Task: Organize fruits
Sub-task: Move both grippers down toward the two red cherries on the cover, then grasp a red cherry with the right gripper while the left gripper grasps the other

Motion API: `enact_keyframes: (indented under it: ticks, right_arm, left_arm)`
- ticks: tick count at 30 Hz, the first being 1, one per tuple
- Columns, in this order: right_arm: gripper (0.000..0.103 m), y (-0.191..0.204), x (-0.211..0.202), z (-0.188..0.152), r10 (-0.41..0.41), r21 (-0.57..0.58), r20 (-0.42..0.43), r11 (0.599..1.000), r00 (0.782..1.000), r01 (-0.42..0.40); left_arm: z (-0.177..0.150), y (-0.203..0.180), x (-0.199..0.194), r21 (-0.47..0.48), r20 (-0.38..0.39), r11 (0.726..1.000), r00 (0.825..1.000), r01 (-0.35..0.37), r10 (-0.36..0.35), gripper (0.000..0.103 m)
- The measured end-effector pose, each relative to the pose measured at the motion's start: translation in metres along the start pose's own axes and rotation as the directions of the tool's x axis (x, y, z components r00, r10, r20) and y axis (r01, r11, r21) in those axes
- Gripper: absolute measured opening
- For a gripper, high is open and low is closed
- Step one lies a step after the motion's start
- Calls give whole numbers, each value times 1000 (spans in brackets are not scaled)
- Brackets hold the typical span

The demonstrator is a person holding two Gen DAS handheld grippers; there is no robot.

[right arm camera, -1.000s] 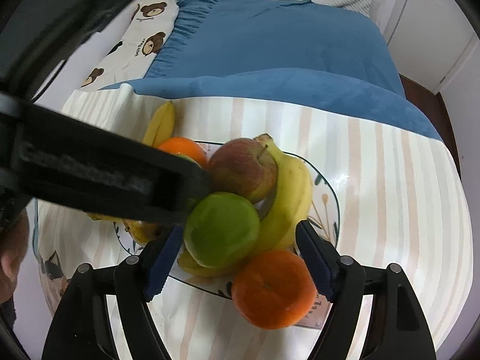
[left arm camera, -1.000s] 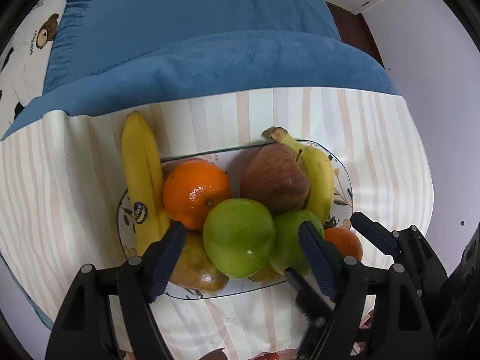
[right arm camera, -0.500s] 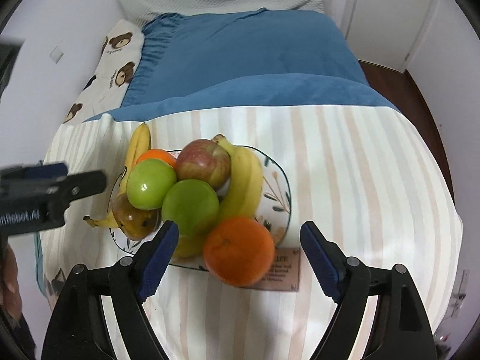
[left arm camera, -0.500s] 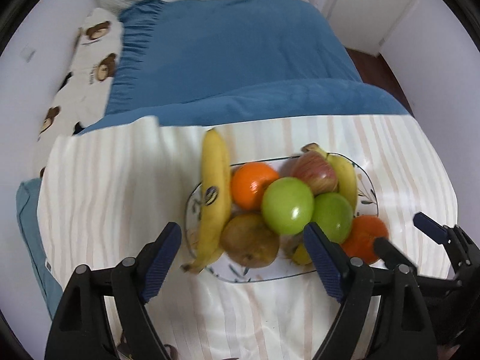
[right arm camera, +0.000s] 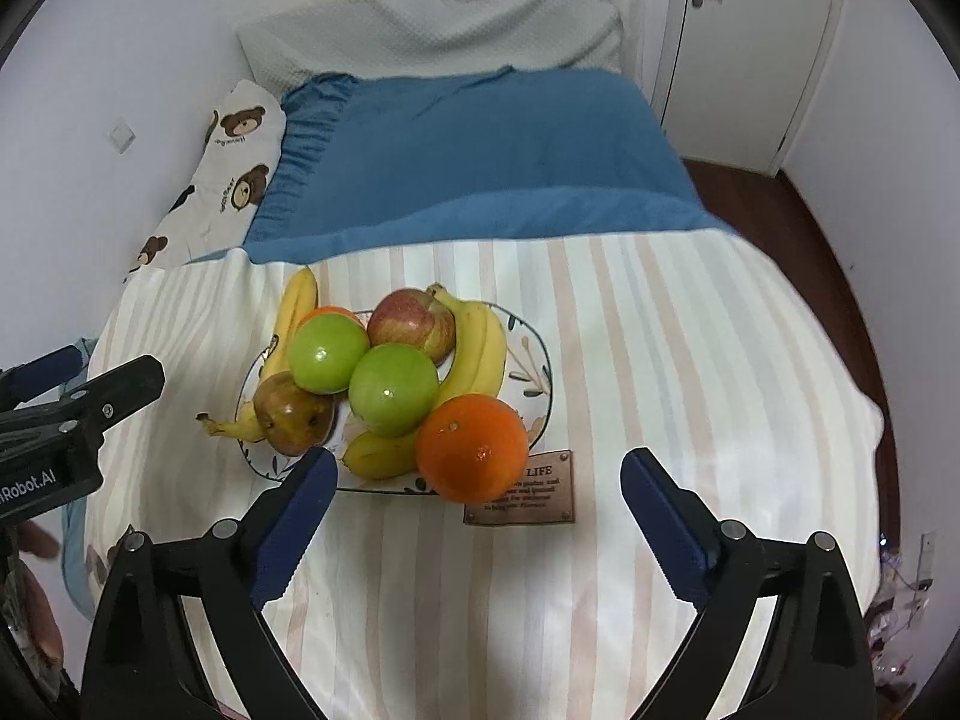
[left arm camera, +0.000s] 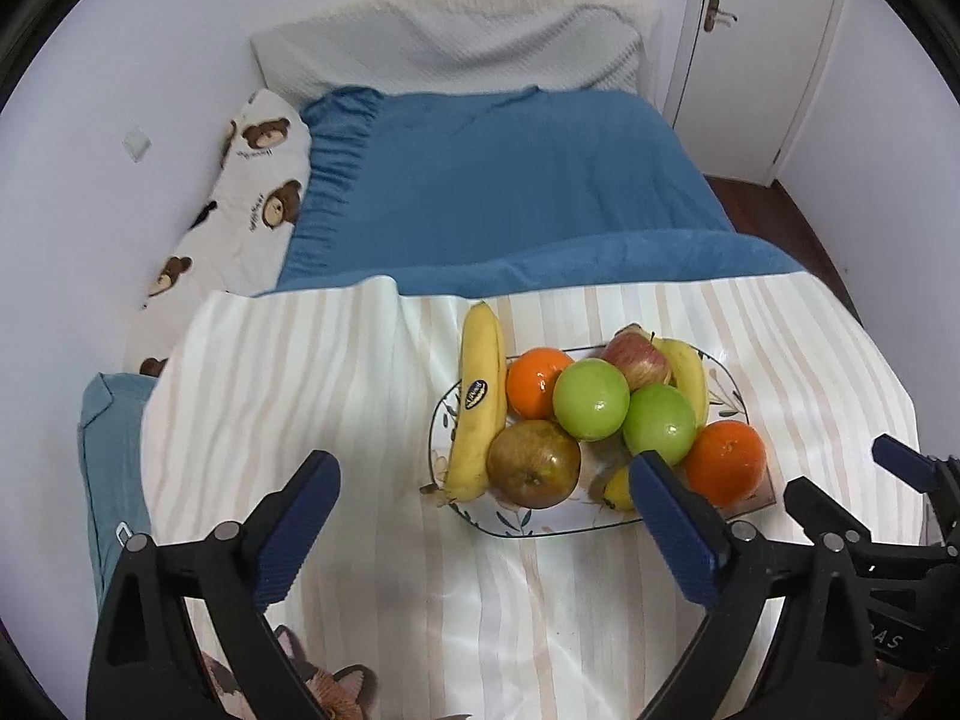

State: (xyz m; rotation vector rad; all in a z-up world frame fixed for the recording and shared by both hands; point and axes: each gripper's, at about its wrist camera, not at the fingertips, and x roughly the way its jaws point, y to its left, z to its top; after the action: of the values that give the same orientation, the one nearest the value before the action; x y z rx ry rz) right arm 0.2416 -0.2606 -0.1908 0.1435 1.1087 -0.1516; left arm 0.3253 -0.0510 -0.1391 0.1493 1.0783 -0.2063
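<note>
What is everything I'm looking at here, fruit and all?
Plate: 1, white with leaf pattern, on the striped cloth.
Green apples: 2, centre of the pile.
Red apple: 1, at the back.
Oranges: 2, one near, one far.
Bananas: at least 3, yellow, along the plate's sides and under the pile.
Pear: 1, brownish, front left.
Striped cloth: 1, cream.
Blue blanket: 1, behind.
Bear-print pillow: 1, left.
Door: 1, white, far right.
Left gripper: open.
Right gripper: open.

Left tool [left arm camera: 480, 531] and right tool [right arm camera: 474, 525] hover side by side (jaws spread wide, gripping nothing).
</note>
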Motion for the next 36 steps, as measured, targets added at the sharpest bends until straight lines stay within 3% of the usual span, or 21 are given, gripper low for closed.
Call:
enact_keyframes:
  ticks: [6,12,16,20,23,25,26,28,32,34,36]
  right_arm:
    - [98,4,-44,-9,-27,-1,87,1000,996,27]
    - [98,8,-87,-22,7,14,138,1000,990,-9]
    - [98,10,-105,-56,68,22,99,997,993,-71]
    - [98,15,-91,-111,163,16,-29,987,986,-163]
    - [85,21,-67,-160,222,29,-152,975,963,-220]
    - [60,24,-45,-192,262,62,-251,965,932,-254]
    - [57,25,-34,-207,291,91,-293,957,910,-277]
    - [54,25,-17,-231,315,133,-337,949,887,-286]
    - [48,14,7,-253,343,223,-359,935,868,-277]
    - [32,13,19,-258,352,243,-370,930,860,-276]
    - [31,17,30,-264,357,244,-380,929,853,-279]
  left_arm:
    - [-12,7,-33,-37,66,999,998,0,3,99]
    - [-30,9,-69,-54,112,998,994,16,-10,99]
    - [-66,9,-82,-29,95,1000,996,6,-3,99]
    - [-122,6,-70,32,-12,999,1000,-17,17,99]
    - [-167,4,-49,77,-111,996,993,-34,43,99]
    - [-192,3,-34,87,-180,996,982,-33,48,99]
    - [-203,3,-28,91,-207,995,977,-31,49,99]
    - [-223,2,-15,91,-252,995,966,-34,56,99]
    - [-248,3,1,69,-319,997,947,-22,43,99]
    - [-255,2,8,67,-342,998,939,-4,27,99]
    - [-261,-1,12,75,-359,997,933,1,26,99]
